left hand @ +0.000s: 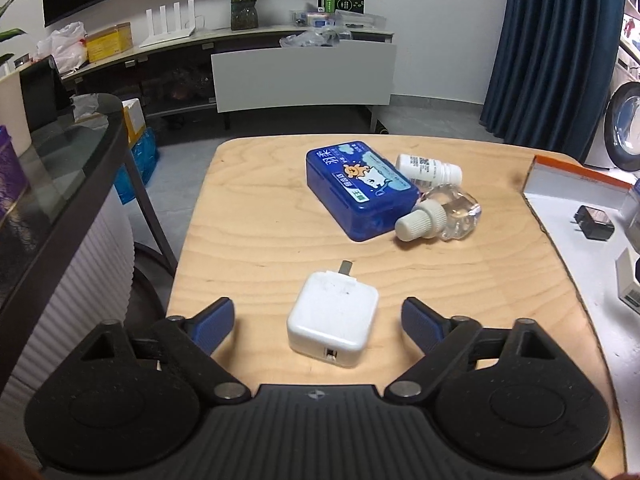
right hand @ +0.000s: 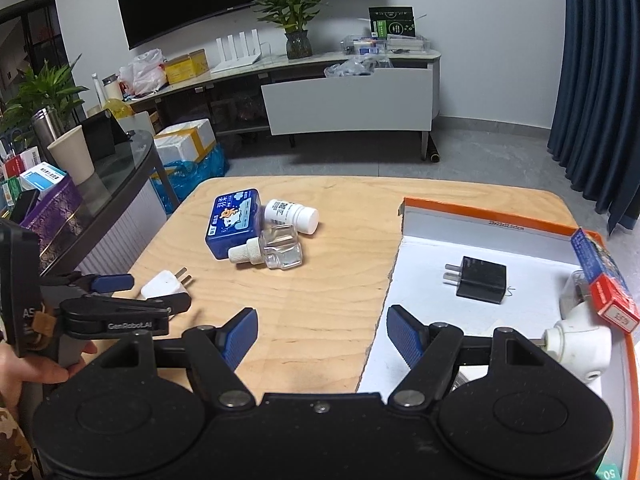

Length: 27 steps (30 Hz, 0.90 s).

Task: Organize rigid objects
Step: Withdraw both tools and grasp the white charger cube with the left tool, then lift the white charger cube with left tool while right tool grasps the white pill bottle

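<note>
Straddling white charger (left hand: 333, 319) with left gripper (left hand: 318, 322) wide, untouching (right gripper (right hand: 322, 338) wide, empty): probably light, stiff, slick; best pinched across flat sides.

Black plastic left gripper (left hand: 318, 322) and right gripper (right hand: 318, 334), blue ribbed jaws, silver pivot screws, camouflage sleeve (right hand: 12, 440).

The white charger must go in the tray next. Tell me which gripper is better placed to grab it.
Left. The left gripper is open with the white charger between its fingers, not yet touching. The right gripper is open over the tray's edge, away from it.
</note>
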Each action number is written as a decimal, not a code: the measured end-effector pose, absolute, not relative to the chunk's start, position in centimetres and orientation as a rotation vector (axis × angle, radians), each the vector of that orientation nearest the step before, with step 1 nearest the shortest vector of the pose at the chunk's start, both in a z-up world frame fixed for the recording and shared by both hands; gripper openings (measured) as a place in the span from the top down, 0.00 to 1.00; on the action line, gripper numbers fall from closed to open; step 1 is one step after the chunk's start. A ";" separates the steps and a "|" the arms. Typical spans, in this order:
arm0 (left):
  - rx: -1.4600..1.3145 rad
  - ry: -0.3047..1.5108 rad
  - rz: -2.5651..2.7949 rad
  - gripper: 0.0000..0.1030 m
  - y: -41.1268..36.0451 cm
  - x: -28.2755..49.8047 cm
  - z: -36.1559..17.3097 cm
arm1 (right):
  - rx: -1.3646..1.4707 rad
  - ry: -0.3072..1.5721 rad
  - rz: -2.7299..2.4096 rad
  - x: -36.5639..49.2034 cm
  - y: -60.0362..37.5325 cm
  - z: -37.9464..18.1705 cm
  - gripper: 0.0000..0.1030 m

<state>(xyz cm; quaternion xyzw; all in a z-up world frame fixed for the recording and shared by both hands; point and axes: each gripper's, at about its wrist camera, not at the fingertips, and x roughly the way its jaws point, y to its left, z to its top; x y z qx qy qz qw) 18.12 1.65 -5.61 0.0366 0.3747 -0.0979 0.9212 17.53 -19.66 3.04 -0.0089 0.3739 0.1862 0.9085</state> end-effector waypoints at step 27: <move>-0.015 0.777 -0.206 0.59 1.3 19.9 -4.1 | -0.316 0.854 0.664 35.5 -9.3 -2.0 0.32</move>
